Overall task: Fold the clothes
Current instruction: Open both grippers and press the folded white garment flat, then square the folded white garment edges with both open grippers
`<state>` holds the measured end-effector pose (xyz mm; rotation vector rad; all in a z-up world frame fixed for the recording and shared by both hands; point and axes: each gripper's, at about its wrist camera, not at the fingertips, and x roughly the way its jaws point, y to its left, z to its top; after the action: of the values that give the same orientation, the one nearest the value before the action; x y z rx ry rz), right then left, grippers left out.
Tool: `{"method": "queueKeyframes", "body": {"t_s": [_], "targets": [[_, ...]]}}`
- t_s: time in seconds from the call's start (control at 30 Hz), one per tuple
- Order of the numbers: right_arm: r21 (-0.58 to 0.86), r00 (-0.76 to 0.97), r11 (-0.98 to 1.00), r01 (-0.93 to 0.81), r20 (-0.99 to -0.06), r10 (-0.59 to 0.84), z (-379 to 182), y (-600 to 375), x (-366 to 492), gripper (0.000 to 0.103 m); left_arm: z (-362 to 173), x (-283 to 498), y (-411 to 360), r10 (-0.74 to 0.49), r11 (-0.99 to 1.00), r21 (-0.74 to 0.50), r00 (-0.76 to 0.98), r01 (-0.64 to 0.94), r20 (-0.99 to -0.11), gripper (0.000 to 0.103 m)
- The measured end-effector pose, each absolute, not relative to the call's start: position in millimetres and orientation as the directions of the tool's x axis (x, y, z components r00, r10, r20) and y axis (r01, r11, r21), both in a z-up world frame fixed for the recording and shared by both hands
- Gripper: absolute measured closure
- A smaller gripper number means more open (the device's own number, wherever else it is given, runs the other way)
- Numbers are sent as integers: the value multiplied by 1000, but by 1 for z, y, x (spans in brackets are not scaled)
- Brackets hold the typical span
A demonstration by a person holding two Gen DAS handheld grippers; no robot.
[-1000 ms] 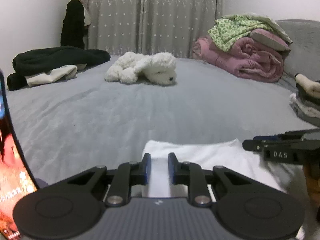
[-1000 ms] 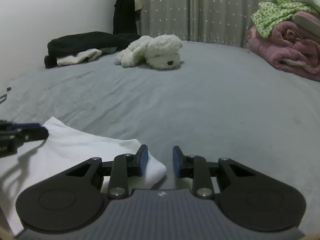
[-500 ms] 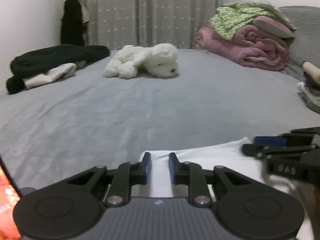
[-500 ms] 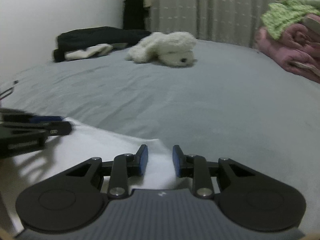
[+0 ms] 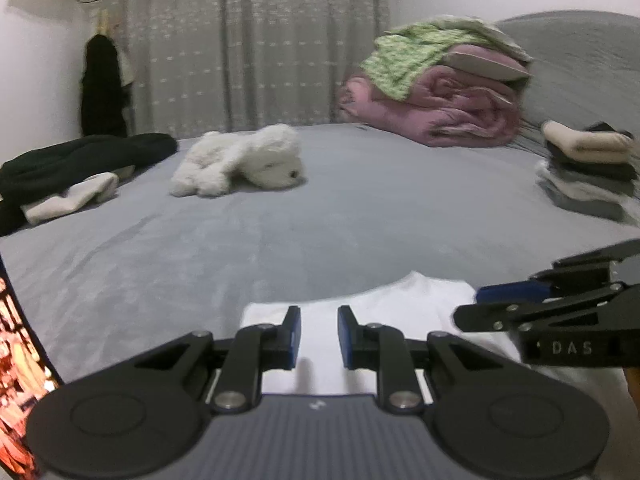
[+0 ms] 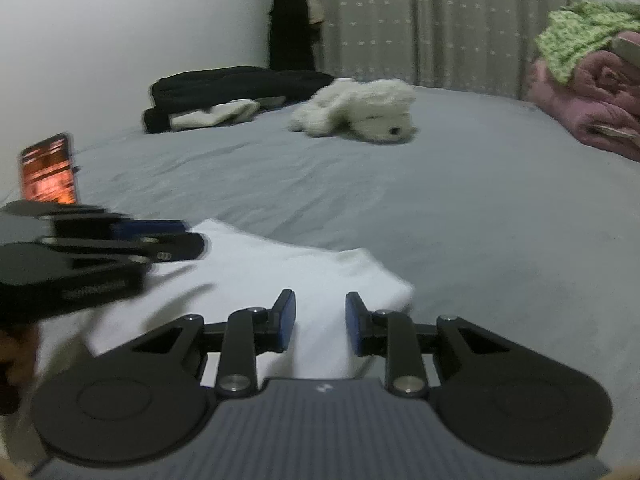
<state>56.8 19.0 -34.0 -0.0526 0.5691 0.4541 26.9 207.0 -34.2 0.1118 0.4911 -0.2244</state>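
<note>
- Bed [image 5: 320, 216]: I am working over the grey cover, and both wrist views are now taking in more of it than a second ago. The far clutter is sitting lower and wider in frame, so I am reading both hands as swinging across and rising slightly.
- White garment [image 5: 360, 308]: it is lying flat on the near part of the bed, directly under and ahead of both tools. In the right wrist view its folded corner [image 6: 384, 280], which was beside the left finger a second ago, is now sitting ahead of the gap between the fingers.
- Stack of folded clothes [image 5: 588, 172]: it is now showing at the right edge of the left wrist view, well apart from the garment, so earlier pieces look finished.
- Right gripper [image 6: 320, 320]: its jaws are standing part-way apart with nothing pinched; the cloth is only showing behind the gap.
- Left gripper [image 5: 318, 336]: same picture, a narrow gap with white cloth visible through it and no fold clamped, though motion blur is making contact with the fabric below hard to rule out.
- Phone [image 6: 50, 170]: it is standing lit at the bed's left side, clear of the work.
- My reading: I am repositioning both tools along the garment's edge for the next fold, not yet gripping.
</note>
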Motion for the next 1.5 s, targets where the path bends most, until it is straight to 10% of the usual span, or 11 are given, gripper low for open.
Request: {"method": "queueKeyframes", "body": {"t_s": [1.03, 1.13, 1.3, 1.5], "targets": [[63, 701, 899, -433, -604, 380, -54, 7, -17, 74, -43, -24, 246, -300, 911, 42, 731, 409, -613, 81], [76, 674, 890, -449, -625, 393, -52, 4, -16, 71, -39, -23, 245, -284, 908, 52, 704, 415, -651, 72], [116, 604, 872, -475, -678, 419, -49, 1, -11, 63, -35, -19, 247, -284, 911, 15, 653, 412, -702, 25], [139, 515, 843, -520, -736, 439, -42, 3, -10, 40, -38, -11, 244, -289, 907, -13, 602, 420, -744, 19]]}}
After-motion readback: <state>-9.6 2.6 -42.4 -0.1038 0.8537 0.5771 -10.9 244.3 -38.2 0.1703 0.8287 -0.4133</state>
